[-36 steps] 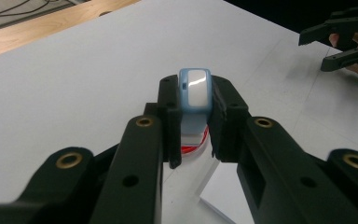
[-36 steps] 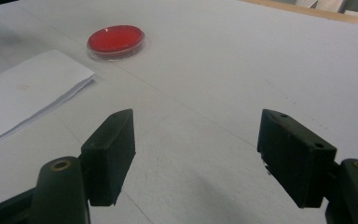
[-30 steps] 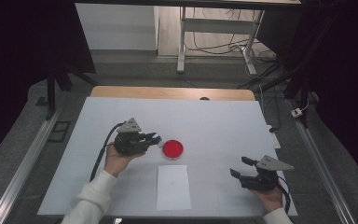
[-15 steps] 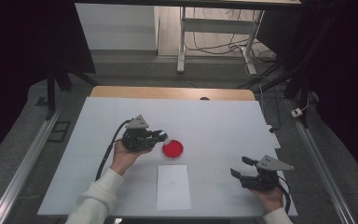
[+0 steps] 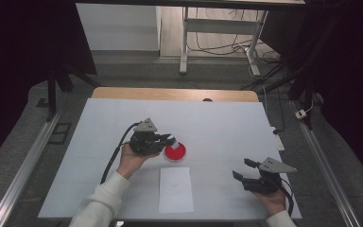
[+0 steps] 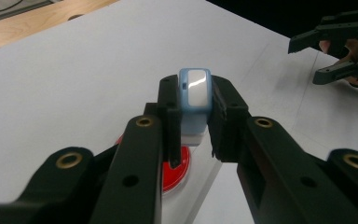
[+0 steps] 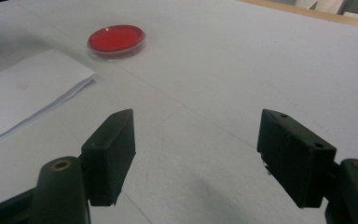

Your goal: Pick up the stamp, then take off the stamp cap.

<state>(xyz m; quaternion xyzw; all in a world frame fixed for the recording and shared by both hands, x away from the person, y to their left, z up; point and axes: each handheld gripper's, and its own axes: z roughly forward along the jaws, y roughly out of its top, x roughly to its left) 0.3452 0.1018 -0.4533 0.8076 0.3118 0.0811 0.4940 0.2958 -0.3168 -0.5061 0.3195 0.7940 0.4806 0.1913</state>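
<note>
The left gripper [image 6: 193, 126] clamps a small light-blue and white rectangular block [image 6: 194, 100] between its black jaws; the pads press on both of its long sides. The block's glossy top face carries no readable writing, and its lower part is hidden behind the jaw tips. In the high view the left gripper [image 5: 166, 141] holds the block [image 5: 170, 139] over the 10 o'clock edge of a round red shallow dish with a clear rim [image 5: 175, 151]. In the left gripper view the dish [image 6: 175, 168] is largely covered by the jaws.

The right gripper [image 7: 196, 154] has its jaws spread wide with nothing between them, and it rests at 4 o'clock on the white table top [image 5: 217, 123]. The right gripper [image 5: 246, 172] points toward 10 o'clock in the high view.

A white rectangular paper sheet [image 5: 175, 189] lies at 6 o'clock from the dish; a faint mark on it is too small to read.

Compared with one second ago, the left gripper has shifted toward 3 o'clock, from beside the dish to over its edge. The right gripper, dish and sheet are unchanged.
</note>
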